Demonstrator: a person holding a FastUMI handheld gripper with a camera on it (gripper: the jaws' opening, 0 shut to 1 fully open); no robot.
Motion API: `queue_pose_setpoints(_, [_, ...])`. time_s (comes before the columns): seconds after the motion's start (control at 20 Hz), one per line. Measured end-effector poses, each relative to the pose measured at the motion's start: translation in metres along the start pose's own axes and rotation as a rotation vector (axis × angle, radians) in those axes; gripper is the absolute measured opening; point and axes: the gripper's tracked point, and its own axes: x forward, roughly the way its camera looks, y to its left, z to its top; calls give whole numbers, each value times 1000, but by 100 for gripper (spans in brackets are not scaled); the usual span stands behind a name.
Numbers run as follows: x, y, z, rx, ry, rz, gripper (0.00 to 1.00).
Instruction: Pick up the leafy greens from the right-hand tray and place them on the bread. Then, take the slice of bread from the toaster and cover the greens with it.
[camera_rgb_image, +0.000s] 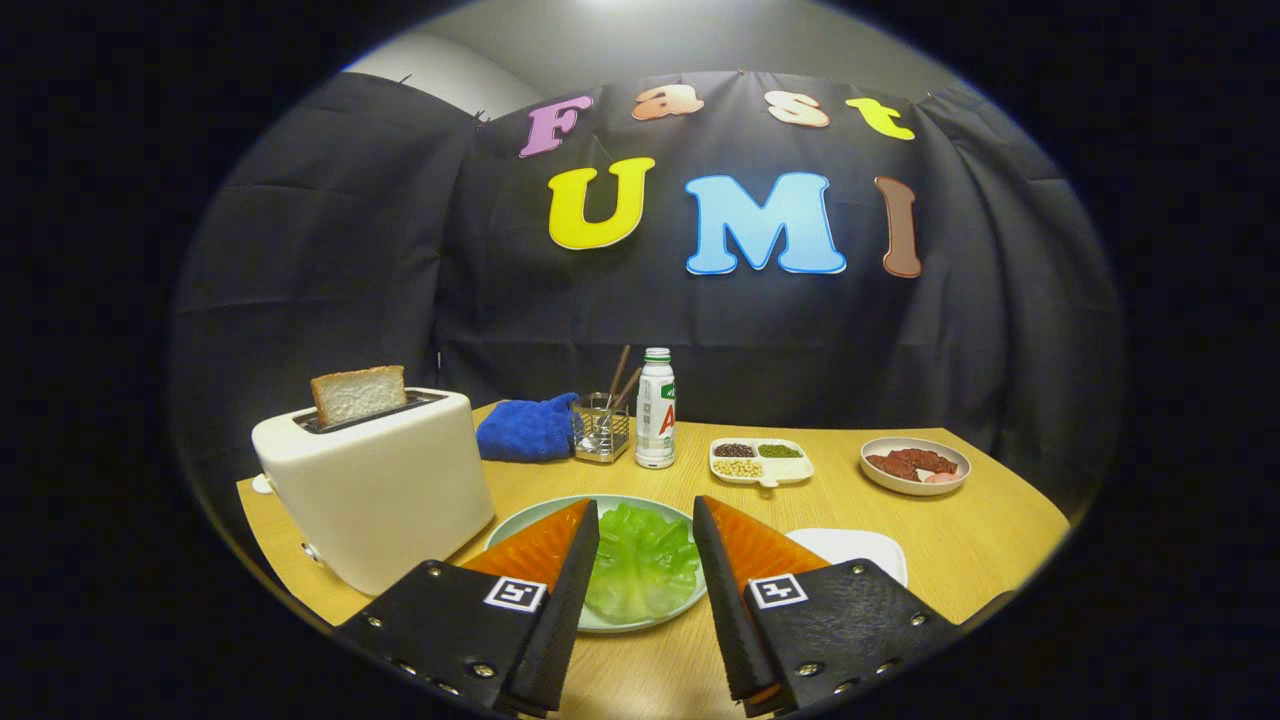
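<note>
A smooth, wood-look table (960, 540) with a matt finish carries everything. Near its left edge stands a glossy plastic-looking toaster (375, 480) holding a porous, rough slice of bread (358, 393). Shiny, waxy leafy greens (640, 560) lie on a smooth plate (530, 520). Toward the back edge sit a fuzzy blue cloth (525, 430), a wire-mesh metal holder (601, 428) and a glossy plastic bottle (656, 410).

The gripper (645, 525) has its fingers spread apart above the greens, textured on their inner faces.

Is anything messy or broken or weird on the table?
Nothing stands out. The bread slice stands tidy in the toaster, the bottle is upright, and nothing has spilled. The leafy greens lie on the plate, between the open fingers of the hand-held gripper.
</note>
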Motion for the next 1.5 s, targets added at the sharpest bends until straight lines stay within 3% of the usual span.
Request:
queue_pose_setpoints(0.5, [-11,53,26,44,2,-29,59])
queue_pose_setpoints(1.0, [-26,160,59,20,-42,73,53])
queue_pose_setpoints(1.5, [-20,216,56,15,-10,140,50])
